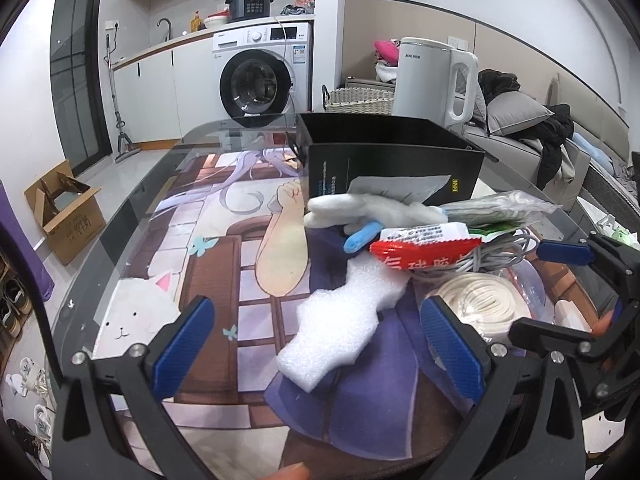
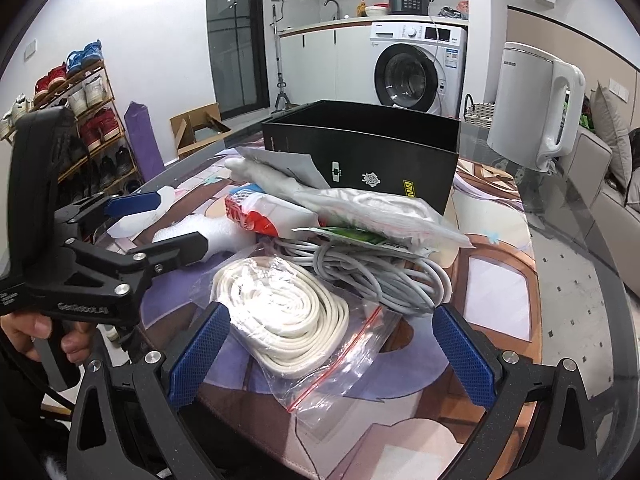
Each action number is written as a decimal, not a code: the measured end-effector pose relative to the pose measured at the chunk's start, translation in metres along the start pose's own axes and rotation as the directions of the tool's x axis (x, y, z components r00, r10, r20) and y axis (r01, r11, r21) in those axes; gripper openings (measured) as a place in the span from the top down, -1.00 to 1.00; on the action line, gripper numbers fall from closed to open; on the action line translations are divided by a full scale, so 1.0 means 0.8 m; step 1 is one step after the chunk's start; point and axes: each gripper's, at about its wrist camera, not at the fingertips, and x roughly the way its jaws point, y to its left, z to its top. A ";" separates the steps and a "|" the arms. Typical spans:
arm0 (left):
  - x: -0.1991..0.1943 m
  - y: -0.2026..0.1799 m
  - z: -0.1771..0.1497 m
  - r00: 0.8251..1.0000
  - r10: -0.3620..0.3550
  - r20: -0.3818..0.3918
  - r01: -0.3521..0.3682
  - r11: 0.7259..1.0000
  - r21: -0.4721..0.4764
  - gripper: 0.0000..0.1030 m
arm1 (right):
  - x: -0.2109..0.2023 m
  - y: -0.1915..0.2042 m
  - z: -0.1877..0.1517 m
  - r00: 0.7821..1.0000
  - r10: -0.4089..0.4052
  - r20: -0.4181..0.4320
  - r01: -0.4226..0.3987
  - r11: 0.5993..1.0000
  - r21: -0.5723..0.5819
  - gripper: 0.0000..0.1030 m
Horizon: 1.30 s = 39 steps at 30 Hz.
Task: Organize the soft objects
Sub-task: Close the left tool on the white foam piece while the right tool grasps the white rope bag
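Hovering left gripper [image 1: 316,354] over white foam [image 1: 340,320], right gripper [image 2: 328,356] over bagged cord [image 2: 280,312], both fingers spread, empty.

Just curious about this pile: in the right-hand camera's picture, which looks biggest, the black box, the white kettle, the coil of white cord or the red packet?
Largest to smallest as they appear:
1. black box
2. coil of white cord, though it lies nearest the camera, which enlarges it
3. white kettle, close to the coil, so that order is unsure
4. red packet, partly covered
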 end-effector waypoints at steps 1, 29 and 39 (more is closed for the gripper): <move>0.001 0.002 0.000 1.000 -0.008 -0.004 0.008 1.000 -0.003 -1.00 | -0.001 0.001 0.000 1.000 -0.008 -0.006 0.008 1.000 -0.009 -0.99; 0.017 -0.016 -0.011 0.991 -0.114 -0.065 0.121 0.987 0.109 0.23 | 0.025 0.029 0.002 0.996 0.080 -0.027 -0.081 0.996 -0.046 -0.97; 0.011 -0.019 -0.014 0.986 -0.151 -0.074 0.158 0.982 0.107 0.25 | 0.020 0.043 -0.008 0.993 0.110 -0.036 -0.114 0.986 -0.121 -0.46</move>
